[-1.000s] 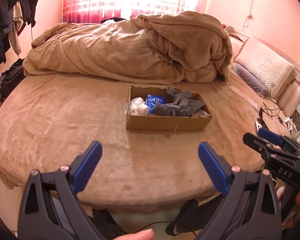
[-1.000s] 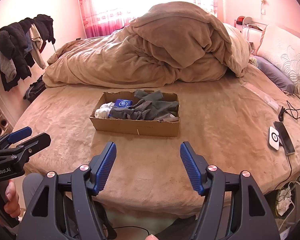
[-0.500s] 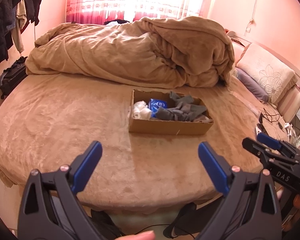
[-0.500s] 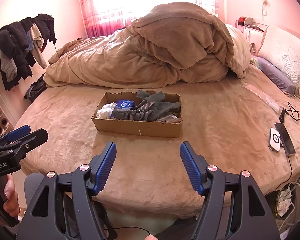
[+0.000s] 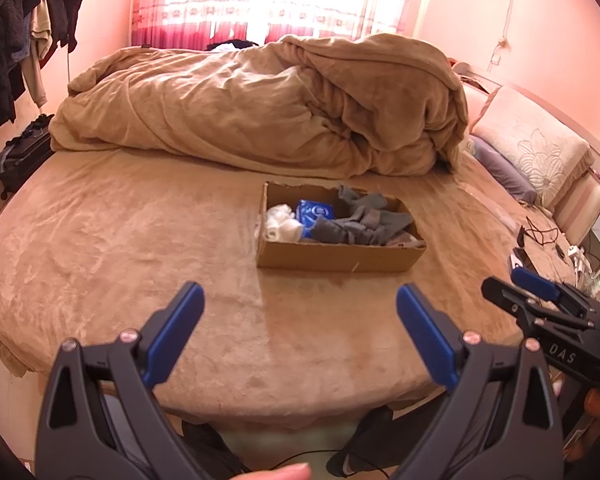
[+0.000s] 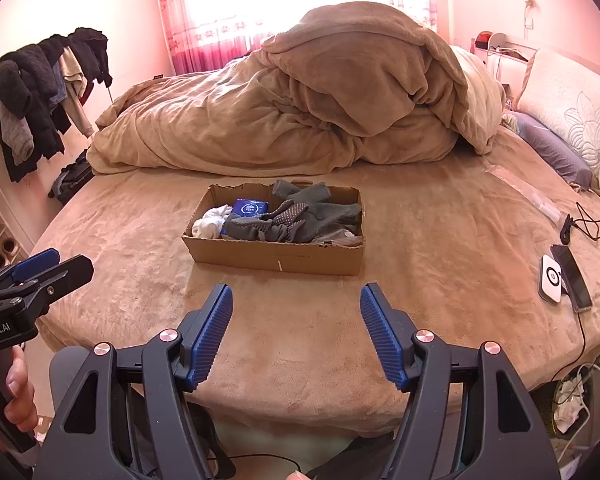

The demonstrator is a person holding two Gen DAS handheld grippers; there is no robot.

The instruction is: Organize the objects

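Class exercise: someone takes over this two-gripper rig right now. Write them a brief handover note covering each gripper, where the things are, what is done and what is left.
Left gripper: open, empty, hovering over the near edge of the bed.
Right gripper: open, empty, beside it.
Cardboard box sits mid-bed, ahead of both grippers. Inside: white socks at the left end, a blue packet next to them, grey socks and gloves heaped across the rest.
Done: nothing visibly sorted; all items lie loose in the box.
Left: probably take the items out and sort or pair them.

tan bed (image 6: 380, 320), grey gloves (image 6: 300, 216), perhaps dotted
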